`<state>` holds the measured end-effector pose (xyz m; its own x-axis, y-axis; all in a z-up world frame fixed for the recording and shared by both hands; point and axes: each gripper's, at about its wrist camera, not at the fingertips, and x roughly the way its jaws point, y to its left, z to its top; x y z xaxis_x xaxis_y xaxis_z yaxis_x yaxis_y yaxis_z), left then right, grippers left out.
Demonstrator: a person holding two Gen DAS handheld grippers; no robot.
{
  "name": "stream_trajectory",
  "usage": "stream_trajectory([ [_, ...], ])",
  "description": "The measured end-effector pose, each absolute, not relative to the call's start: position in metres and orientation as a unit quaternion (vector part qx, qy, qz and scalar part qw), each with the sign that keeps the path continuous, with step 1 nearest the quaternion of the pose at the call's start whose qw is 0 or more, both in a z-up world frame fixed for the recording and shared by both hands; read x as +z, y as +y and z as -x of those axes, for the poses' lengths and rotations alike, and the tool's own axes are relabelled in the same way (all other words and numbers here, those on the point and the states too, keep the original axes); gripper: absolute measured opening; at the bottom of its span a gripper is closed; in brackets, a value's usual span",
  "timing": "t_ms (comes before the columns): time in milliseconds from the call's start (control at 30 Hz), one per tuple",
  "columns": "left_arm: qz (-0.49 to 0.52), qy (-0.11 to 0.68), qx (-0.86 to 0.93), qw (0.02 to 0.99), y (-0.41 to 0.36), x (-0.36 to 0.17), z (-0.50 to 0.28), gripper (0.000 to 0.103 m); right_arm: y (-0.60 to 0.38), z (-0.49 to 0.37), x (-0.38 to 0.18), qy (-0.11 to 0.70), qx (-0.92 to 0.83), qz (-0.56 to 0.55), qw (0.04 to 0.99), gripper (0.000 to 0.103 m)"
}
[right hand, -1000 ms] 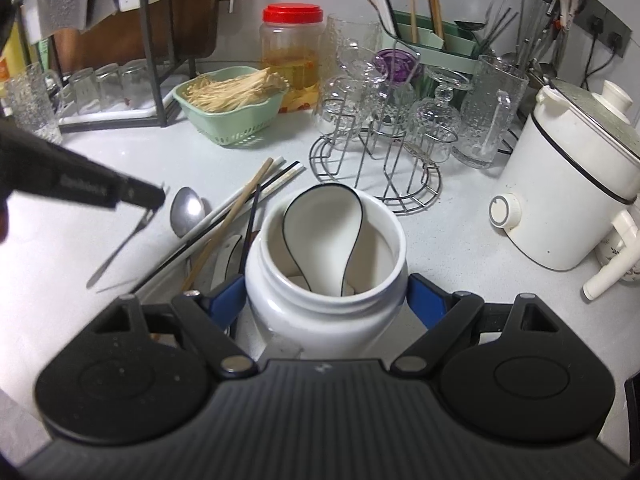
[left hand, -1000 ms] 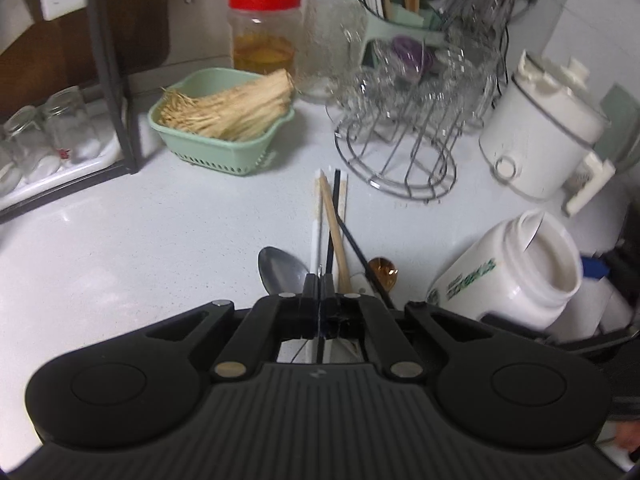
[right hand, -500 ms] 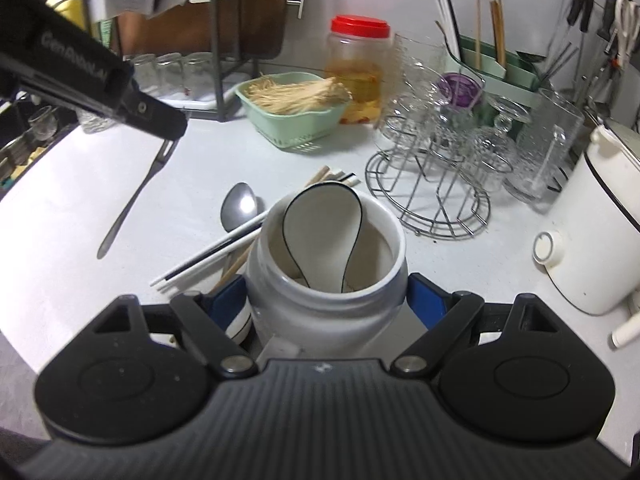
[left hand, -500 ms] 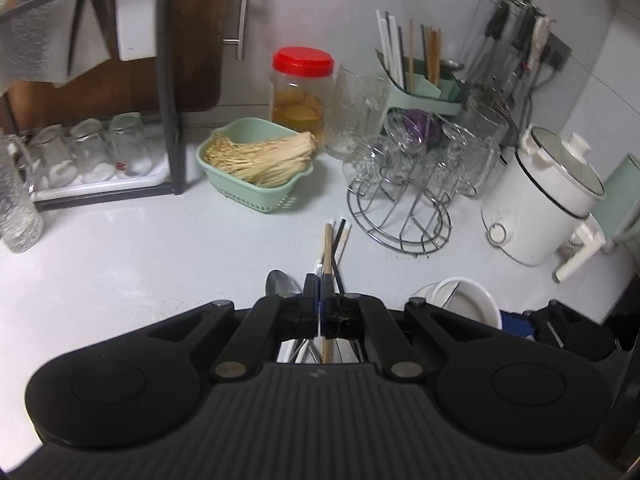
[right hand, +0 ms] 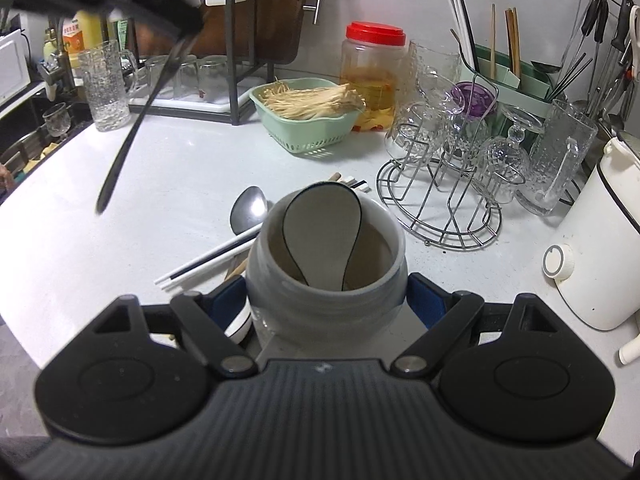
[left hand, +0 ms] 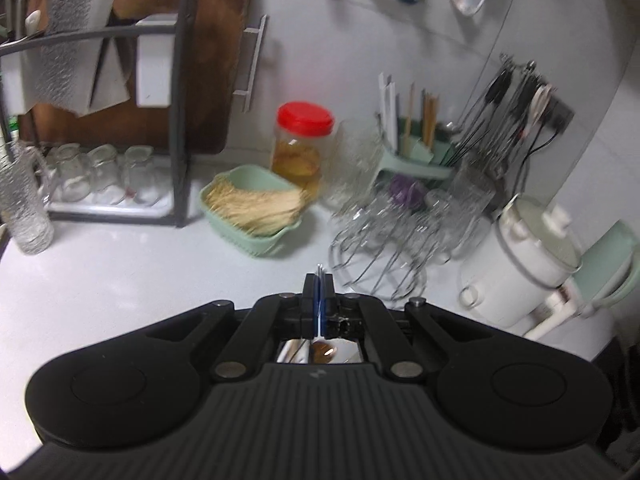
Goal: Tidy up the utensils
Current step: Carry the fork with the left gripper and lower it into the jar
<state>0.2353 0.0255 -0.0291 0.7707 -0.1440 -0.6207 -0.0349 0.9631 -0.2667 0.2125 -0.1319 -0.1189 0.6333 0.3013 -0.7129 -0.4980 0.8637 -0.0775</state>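
You are at a white kitchen surface (right hand: 168, 168) that runs back to a white tiled wall, with a dark metal rack (left hand: 180, 120) holding a wooden cutting board at the rear. Your right hand-held gripper (right hand: 326, 304) clasps a white ceramic jar (right hand: 326, 292) by its sides; a white spoon with a dark rim (right hand: 320, 236) stands inside it, bowl up. Your left hand-held gripper (left hand: 319, 294) is pinched fully together on a thin metal fork (right hand: 132, 136); in the right wrist view it hangs handle-down, clear of the surface, left of the jar. Just left of the jar lie a steel spoon (right hand: 248, 210) and a crossed bundle of white, black and wooden chopsticks (right hand: 208, 262). A white cooker (right hand: 600, 248) stands at the right. A wire stand of glasses (right hand: 452, 184) sits close behind the jar, with a green utensil caddy (right hand: 516, 80) beyond. Further back are a green basket of pale sticks (right hand: 308, 120) and a red-lidded jar (right hand: 374, 76).
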Motion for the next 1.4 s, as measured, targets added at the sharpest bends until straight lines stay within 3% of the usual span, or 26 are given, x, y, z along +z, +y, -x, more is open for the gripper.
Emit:
stream_trajectory([
  [267,0.171,0.323,-0.126,0.922,0.012,-0.011,-0.263,0.000,-0.122,-0.213,-0.119,0.368,0.213,0.132,0.895,0.089],
  [867,0.120,0.365,-0.230,0.894,-0.021,-0.052,-0.294,0.000,-0.115,-0.209,-0.120,0.369,0.176,0.112,0.906,0.089],
  [1400,0.107,0.502,-0.223,0.829,0.001,-0.047,-0.291,0.001,-0.118,-0.205,-0.120,0.369,0.175,0.109,0.907,0.089],
])
